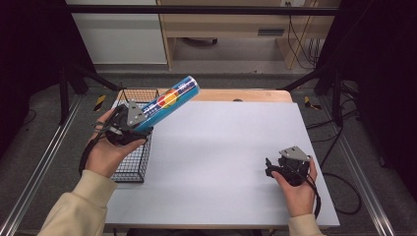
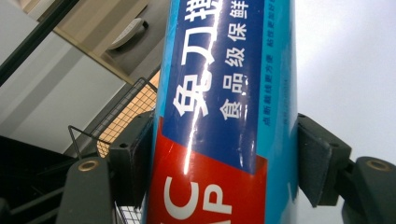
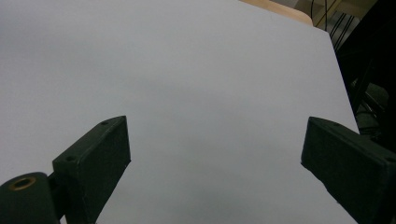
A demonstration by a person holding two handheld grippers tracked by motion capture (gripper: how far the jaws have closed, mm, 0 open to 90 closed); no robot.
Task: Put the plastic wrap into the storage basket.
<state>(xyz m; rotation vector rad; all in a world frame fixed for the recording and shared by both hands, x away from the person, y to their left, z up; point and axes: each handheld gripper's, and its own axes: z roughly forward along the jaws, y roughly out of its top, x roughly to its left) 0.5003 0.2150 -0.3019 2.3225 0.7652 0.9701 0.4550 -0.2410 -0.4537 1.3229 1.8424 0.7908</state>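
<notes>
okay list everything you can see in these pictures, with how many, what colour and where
plastic wrap box: one, long, blue with a red and dark blue label, held tilted over the table's left side, far end raised above the basket
wire basket: one, black mesh, at the left edge of the table
table sheet: one, pale grey, covering most of the table
wooden table edge: one, light wood, showing along the far side
cabinet: one, light wood, on the floor behind the table
left gripper: one, black, jaws closed on the plastic wrap box
right gripper: one, black, jaws open, nothing between them, over the table's right near part
sleeves: two, cream, at the bottom edge
</notes>
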